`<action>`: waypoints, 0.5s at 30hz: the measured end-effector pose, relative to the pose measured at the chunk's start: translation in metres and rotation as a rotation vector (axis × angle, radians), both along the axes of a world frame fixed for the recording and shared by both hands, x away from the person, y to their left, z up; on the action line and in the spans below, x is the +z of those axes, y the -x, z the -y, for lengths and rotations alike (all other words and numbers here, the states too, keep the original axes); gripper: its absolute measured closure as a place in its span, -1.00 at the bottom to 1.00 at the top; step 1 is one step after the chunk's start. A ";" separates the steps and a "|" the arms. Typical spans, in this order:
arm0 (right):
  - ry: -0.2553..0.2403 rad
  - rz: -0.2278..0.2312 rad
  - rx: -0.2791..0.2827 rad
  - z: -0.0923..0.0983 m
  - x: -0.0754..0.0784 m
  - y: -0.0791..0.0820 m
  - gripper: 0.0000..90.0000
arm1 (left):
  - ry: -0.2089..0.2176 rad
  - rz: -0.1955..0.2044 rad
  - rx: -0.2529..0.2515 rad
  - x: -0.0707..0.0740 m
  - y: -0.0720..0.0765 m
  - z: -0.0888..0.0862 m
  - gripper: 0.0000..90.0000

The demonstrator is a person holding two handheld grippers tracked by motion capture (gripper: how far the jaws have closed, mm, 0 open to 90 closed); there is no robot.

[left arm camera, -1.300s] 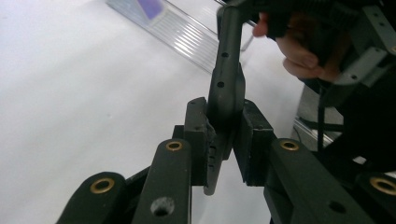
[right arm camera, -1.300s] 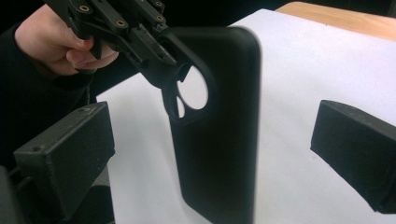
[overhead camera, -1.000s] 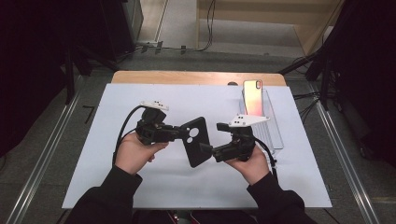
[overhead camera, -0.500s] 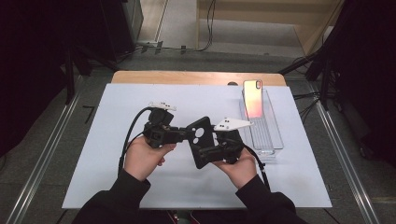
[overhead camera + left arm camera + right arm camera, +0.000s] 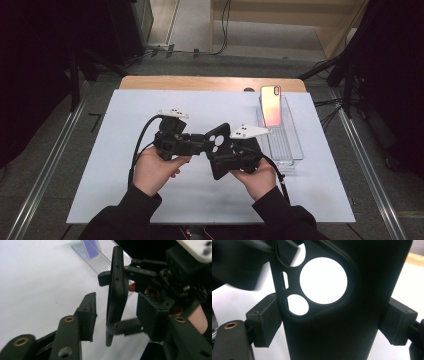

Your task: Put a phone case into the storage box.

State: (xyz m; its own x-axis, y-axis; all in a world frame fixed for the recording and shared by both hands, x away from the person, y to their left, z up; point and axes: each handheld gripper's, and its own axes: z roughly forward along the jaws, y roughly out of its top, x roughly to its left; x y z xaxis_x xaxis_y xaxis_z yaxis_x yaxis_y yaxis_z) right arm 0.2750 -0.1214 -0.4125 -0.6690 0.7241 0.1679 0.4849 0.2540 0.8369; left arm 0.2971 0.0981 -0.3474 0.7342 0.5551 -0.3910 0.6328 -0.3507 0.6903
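High view: black phone case (image 5: 220,150) held up above the white surface (image 5: 115,190), between the two grippers, near the middle of the mat. Right gripper (image 5: 235,156) has its fingers clamped across the case's width; right gripper view confirms both pads (image 5: 265,320) pressed on the case's (image 5: 332,325) side edges, camera cut-outs upward, fingers having just narrowed a little onto it. Left gripper (image 5: 197,145) points at the case from the left. Left gripper view: case (image 5: 116,290) seen edge-on between the fingers, which have just spread and now stand released, near pad (image 5: 87,315) clear of it. Phone (image 5: 270,105) stands tilted in a clear tray (image 5: 285,150), off to the right, apart from the hands.
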 end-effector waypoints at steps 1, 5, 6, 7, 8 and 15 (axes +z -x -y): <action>-0.004 -0.001 0.002 0.003 0.002 -0.001 -0.70 | 0.002 -0.003 -0.004 0.001 0.000 -0.002 -0.05; -0.034 -0.014 0.016 0.022 0.010 -0.006 -0.70 | 0.017 0.036 -0.067 0.003 0.004 -0.013 -0.23; -0.039 -0.019 0.034 0.028 0.013 -0.009 -0.70 | 0.025 0.050 -0.084 0.003 0.005 -0.017 -0.24; -0.052 -0.014 0.040 0.033 0.016 -0.010 -0.71 | 0.030 0.066 -0.106 0.000 0.006 -0.021 -0.29; -0.060 -0.007 0.041 0.040 0.020 -0.012 -0.71 | 0.027 0.084 -0.124 -0.002 0.007 -0.024 -0.31; -0.042 -0.002 -0.010 0.082 0.039 -0.029 -0.71 | -0.026 0.117 -0.154 -0.033 0.008 -0.054 -0.31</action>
State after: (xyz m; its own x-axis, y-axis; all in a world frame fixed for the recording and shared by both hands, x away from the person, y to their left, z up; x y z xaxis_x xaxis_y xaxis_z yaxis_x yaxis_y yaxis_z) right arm 0.3043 -0.2039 -0.3735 -0.6615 0.7228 0.2000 0.4893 0.2138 0.8455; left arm 0.2887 0.1524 -0.3804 0.8510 0.4412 -0.2850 0.4861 -0.4560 0.7455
